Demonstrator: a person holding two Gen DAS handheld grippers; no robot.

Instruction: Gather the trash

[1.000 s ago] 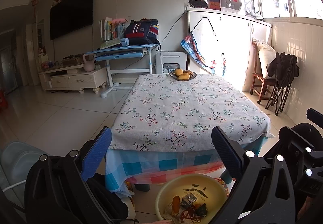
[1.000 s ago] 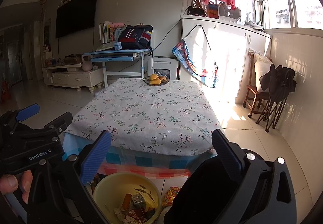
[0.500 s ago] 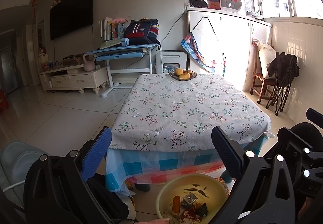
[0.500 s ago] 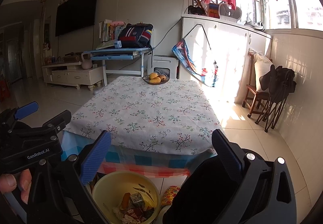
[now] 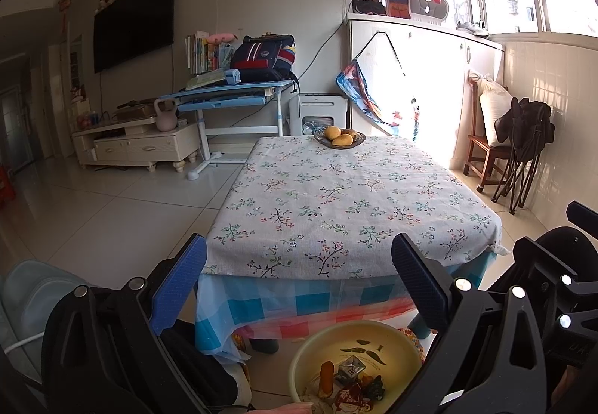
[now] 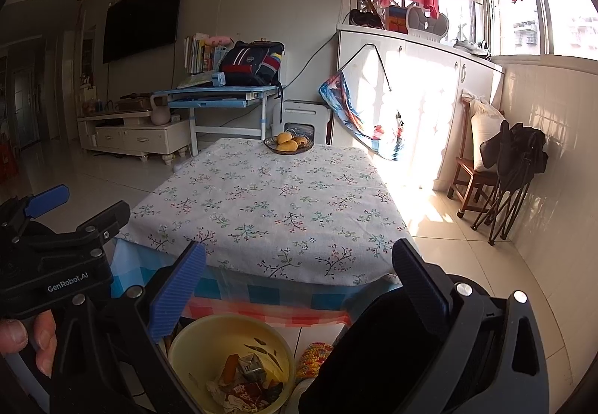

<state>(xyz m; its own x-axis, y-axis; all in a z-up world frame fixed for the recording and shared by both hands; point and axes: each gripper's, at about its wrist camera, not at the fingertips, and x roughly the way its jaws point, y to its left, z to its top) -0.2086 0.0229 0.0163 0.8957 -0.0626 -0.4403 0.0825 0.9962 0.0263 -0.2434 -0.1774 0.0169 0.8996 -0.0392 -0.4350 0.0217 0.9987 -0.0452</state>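
A yellow basin [image 5: 392, 339] on the floor in front of the table holds several pieces of trash [image 5: 347, 382]: wrappers, a crumpled carton and an orange stick. The basin also shows in the right wrist view [image 6: 187, 343] with the trash [image 6: 246, 378] in it. My left gripper [image 5: 299, 279] is open and empty, held above and behind the basin. My right gripper [image 6: 299, 283] is open and empty beside it. The left gripper's body [image 6: 56, 264] shows at the left of the right wrist view.
A low table with a floral cloth [image 5: 347, 204] stands ahead, bare except for a dish of fruit [image 5: 340, 139] at its far edge. A blue desk [image 5: 231, 96], a TV stand [image 5: 138, 145] and a chair with bags [image 5: 515, 137] ring the room. Tiled floor lies to the left.
The right gripper has drifted slightly to the right and forward. The left gripper has hardly moved. Both jaws stay open.
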